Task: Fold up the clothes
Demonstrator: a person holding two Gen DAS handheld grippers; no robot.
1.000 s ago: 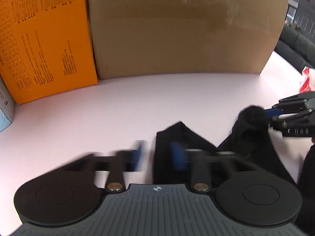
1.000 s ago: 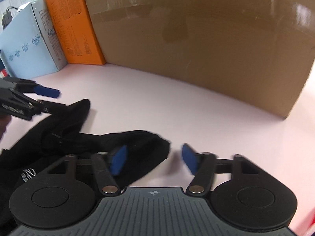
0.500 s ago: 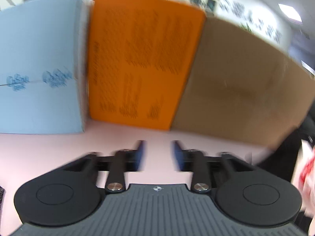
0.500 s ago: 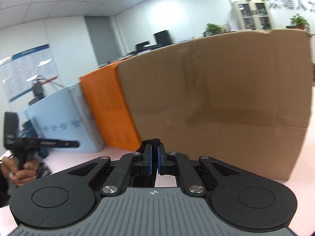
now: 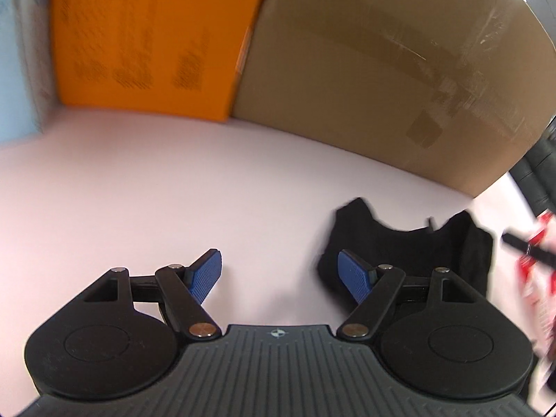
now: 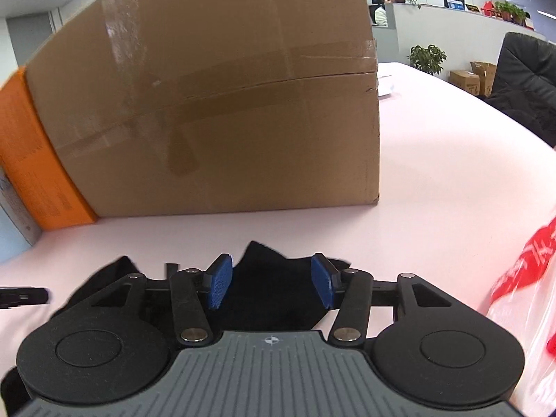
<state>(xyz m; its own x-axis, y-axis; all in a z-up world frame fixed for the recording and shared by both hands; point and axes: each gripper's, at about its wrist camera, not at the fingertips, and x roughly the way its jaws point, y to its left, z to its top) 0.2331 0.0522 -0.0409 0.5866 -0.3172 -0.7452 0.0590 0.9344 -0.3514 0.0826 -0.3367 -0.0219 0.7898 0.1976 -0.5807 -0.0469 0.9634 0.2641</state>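
A soft, rumpled black garment [image 6: 274, 285] is lying on the smooth pale pink table [image 5: 173, 191] before the taped cardboard box [image 6: 215, 97]. Right tongs [image 6: 272, 285] are opening over it, gripping nothing; left tongs [image 5: 279, 274] are opening beside it, empty.

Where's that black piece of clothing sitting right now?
The black garment lies on the pale pink table, in front of the brown cardboard box; it shows lower right in the left wrist view.
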